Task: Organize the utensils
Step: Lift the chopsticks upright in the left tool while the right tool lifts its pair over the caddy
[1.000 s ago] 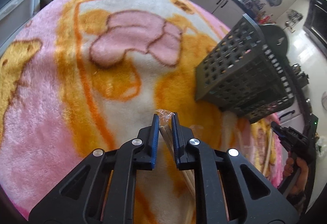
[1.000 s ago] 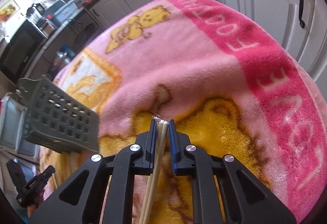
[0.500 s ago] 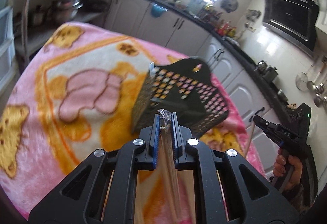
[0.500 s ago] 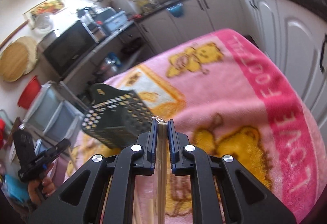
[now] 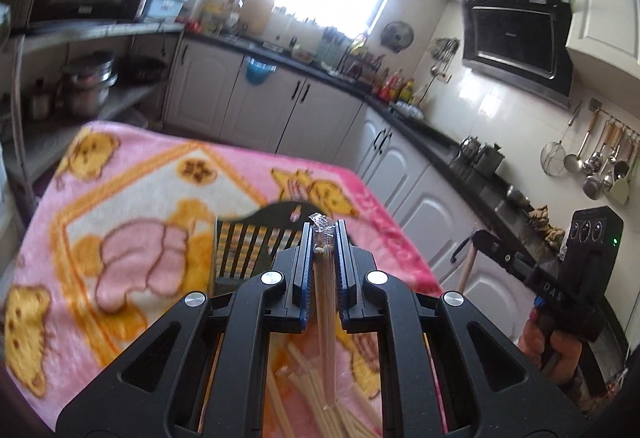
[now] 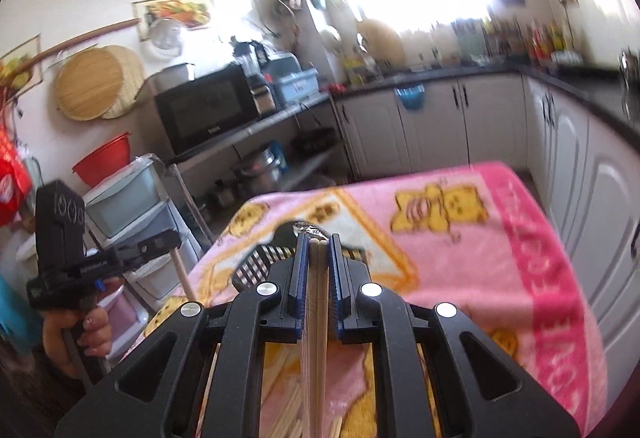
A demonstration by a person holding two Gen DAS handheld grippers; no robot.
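My left gripper (image 5: 323, 234) is shut on a plastic-wrapped pair of wooden chopsticks (image 5: 325, 302), held up above the table. My right gripper (image 6: 318, 242) is shut on another wrapped pair of chopsticks (image 6: 318, 318), also raised. The dark perforated utensil basket (image 5: 256, 238) stands on the pink blanket just beyond both sets of fingertips; it also shows in the right wrist view (image 6: 260, 262). More loose chopsticks (image 5: 288, 394) lie on the blanket below the grippers. Each gripper shows in the other's view, the right one (image 5: 472, 238) and the left one (image 6: 176, 238).
The table is covered by a pink and yellow cartoon blanket (image 5: 120, 206). White kitchen cabinets (image 5: 280, 110) and a black counter ring the room. A microwave (image 6: 208, 110) sits on a shelf, with plastic drawers (image 6: 132, 206) beside the table.
Both grippers have lifted and tilted up with their chopsticks, from low over the blanket to high above it. The basket now sits low behind the fingertips.
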